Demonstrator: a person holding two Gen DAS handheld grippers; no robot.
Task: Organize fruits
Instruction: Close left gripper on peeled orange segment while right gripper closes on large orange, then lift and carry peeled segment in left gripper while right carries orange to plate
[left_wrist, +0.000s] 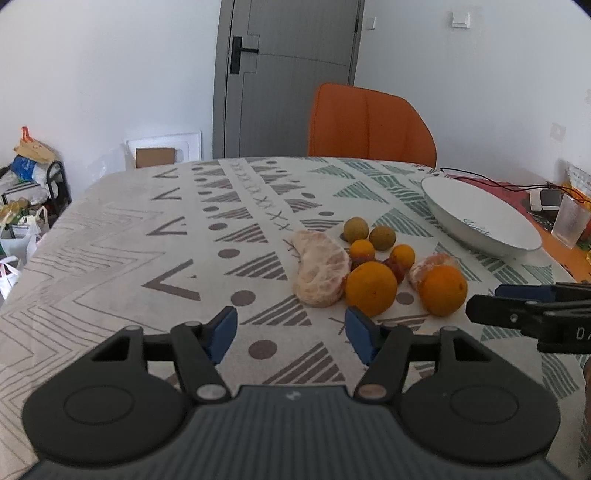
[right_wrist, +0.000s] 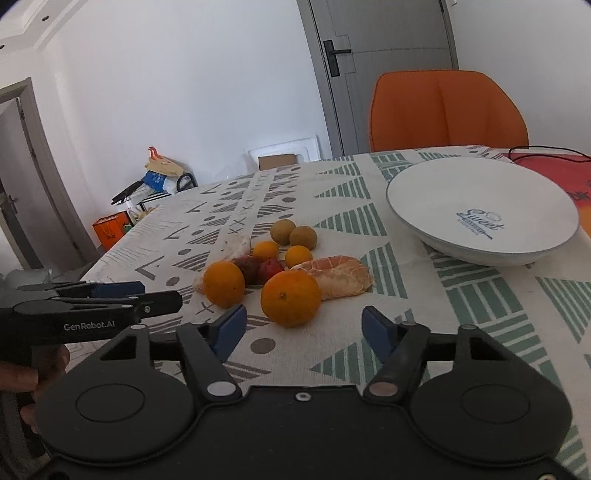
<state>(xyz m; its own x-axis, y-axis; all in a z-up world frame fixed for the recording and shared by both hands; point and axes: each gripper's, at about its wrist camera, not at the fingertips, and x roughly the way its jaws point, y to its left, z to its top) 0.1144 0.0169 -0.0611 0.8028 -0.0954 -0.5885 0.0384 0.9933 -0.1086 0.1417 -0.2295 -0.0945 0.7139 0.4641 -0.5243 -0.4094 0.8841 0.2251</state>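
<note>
Here both tongs gape (empty) before the fruits.

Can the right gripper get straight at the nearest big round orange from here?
Probably yes: the right gripper is open, and the big round orange sits just ahead between its fingers with nothing in between.

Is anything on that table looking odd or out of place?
Yes. The fruit lies loose on the tablecloth while the white bowl beside it sits empty. Two pieces are peeled: a pale pomelo chunk and a peeled citrus piece, bare against whole oranges. Nothing looks spilled or broken.
</note>
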